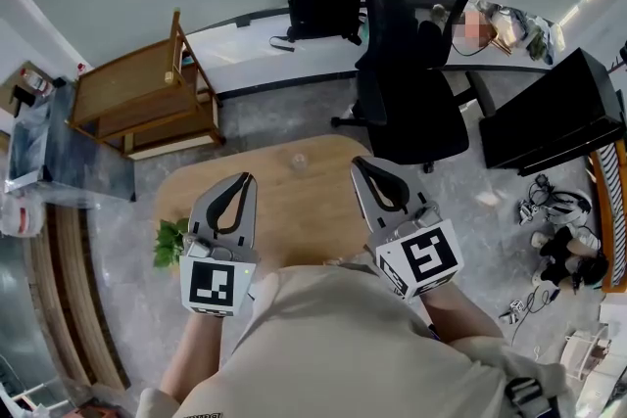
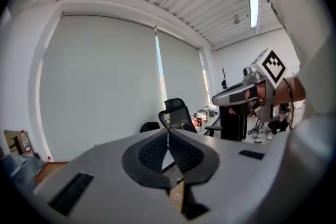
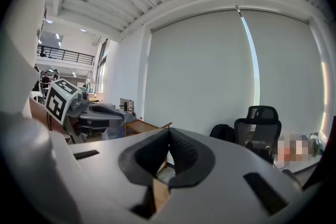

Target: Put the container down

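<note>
Holding both tools close to your body, you have the left hand-held gripper [image 1: 245, 179] and the right hand-held gripper [image 1: 360, 163] clenched on nothing, jaws pressed together. Swing the left one outward and you could brush the leafy plant [image 1: 168, 244] beside it. Push either one forward and you could knock the small clear container [image 1: 299, 162], which appears to stand near the far edge of the wooden worktop [image 1: 294, 215], onto the floor. Your torso hides the near edge. The container is too small to read its contents, and neither gripper view shows it.

Left gripper [image 1: 246, 178] is grey, chair [image 1: 416, 83] black, table [image 1: 304, 210] tan, plant [image 1: 168, 243] green.
</note>
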`<state>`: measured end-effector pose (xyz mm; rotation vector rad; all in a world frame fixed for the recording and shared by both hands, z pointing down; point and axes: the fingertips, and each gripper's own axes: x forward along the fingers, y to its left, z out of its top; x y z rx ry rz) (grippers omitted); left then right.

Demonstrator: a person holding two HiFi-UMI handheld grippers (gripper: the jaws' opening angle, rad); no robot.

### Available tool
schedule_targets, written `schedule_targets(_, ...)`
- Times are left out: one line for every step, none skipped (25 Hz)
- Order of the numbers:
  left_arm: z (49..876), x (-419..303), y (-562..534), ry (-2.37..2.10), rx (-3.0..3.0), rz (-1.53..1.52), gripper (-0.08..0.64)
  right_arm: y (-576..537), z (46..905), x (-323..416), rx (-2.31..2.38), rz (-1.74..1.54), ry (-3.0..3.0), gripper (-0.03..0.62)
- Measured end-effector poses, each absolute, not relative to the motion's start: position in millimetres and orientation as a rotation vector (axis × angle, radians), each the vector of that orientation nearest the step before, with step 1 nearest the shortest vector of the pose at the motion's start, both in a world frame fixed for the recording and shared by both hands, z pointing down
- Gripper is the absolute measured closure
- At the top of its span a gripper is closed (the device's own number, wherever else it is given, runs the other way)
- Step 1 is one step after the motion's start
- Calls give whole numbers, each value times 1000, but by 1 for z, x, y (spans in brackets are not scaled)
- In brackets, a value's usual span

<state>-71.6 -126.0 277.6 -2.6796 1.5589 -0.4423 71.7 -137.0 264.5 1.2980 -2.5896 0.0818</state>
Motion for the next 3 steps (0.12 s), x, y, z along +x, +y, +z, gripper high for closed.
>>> schedule_targets(276,-72,-125,1559,-2681,-438,548,-136,265,71,1294,82,-2593,597)
schedule_targets(275,-72,-124,1559,-2682,-435,548,-134,265,71,1292,83,-2595,597)
schedule_targets(274,-72,-123,1559,-2683,-432,548,-133,265,70,1289,83,-2597,595)
